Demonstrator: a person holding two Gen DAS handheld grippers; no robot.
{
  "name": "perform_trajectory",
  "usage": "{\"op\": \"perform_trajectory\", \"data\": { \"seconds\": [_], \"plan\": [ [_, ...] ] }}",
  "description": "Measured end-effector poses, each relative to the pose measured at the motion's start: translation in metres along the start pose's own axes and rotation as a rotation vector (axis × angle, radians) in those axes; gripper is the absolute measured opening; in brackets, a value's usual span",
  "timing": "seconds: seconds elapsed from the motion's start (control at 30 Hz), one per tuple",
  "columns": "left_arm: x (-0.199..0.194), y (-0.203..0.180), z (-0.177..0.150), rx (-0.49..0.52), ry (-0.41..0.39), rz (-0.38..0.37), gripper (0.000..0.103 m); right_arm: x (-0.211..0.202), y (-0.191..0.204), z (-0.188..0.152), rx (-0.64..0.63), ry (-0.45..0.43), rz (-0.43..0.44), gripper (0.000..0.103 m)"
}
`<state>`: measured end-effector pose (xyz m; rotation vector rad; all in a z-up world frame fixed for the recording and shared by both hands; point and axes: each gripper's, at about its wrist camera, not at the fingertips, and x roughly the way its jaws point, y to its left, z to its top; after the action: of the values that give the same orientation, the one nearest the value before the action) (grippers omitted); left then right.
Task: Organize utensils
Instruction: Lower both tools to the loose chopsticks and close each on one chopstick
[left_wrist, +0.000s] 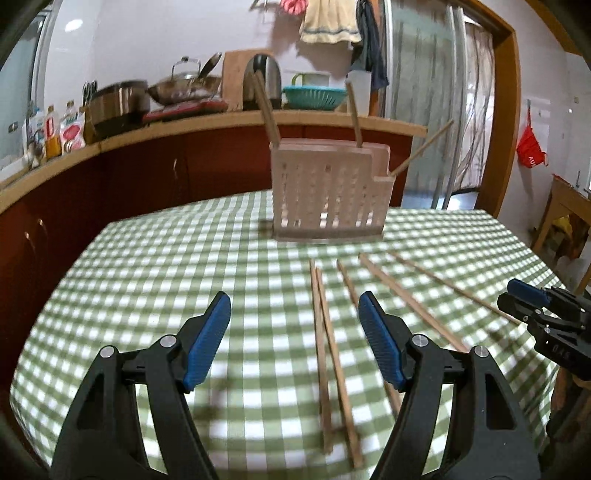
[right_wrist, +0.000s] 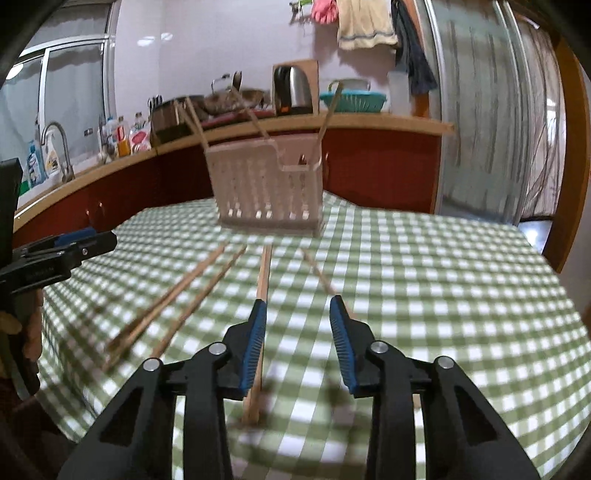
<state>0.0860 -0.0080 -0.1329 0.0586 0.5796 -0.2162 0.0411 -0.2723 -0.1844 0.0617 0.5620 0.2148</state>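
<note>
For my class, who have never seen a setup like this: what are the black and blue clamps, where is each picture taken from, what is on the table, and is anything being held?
The clamps are two-finger grippers, one in each of a person's hands; there is no robot arm. Each carries a wide-angle camera looking along its fingers. One picture comes from the left gripper, the other from the right gripper; each also glimpses the other at its edge. Both are open and hold nothing. On the checked tablecloth stands a pale slotted holder with a few chopsticks sticking out. More chopsticks lie loose on the cloth in front of it, waiting to be sorted. Behind is a kitchen counter with pots and bottles.
</note>
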Motion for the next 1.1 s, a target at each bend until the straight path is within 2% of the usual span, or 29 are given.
{"op": "perform_trajectory", "data": {
  "seconds": [0.3,0.47,0.57,0.7,0.73,0.8,0.83,0.97,1.1],
  "plan": [
    [0.002,0.004,-0.03,-0.014,0.053,0.026,0.07,0.018,0.008,-0.024,-0.029,0.103,0.05,0.03],
    [0.004,0.004,-0.04,-0.02,0.078,0.025,0.07,0.024,0.009,-0.027,-0.031,0.146,0.046,0.028],
    [0.006,0.004,-0.042,-0.026,0.088,0.02,0.07,0.025,0.01,-0.028,-0.044,0.157,0.017,0.026],
    [0.008,0.003,-0.045,-0.034,0.097,0.013,0.07,0.025,0.009,-0.029,-0.042,0.164,0.028,0.023],
    [0.008,0.003,-0.046,-0.034,0.099,0.012,0.07,0.026,0.01,-0.029,-0.043,0.167,0.03,0.022],
    [0.009,0.003,-0.048,-0.036,0.106,0.009,0.069,0.026,0.011,-0.03,-0.05,0.174,0.034,0.01],
    [0.01,0.003,-0.05,-0.039,0.111,0.007,0.069,0.026,0.011,-0.03,-0.052,0.175,0.036,0.008],
    [0.013,0.002,-0.056,-0.045,0.132,-0.009,0.065,0.023,0.008,-0.031,-0.043,0.167,0.018,0.007],
    [0.015,-0.001,-0.063,-0.033,0.15,-0.017,0.058,0.022,0.005,-0.031,-0.036,0.167,0.014,0.007]
  ]
}}
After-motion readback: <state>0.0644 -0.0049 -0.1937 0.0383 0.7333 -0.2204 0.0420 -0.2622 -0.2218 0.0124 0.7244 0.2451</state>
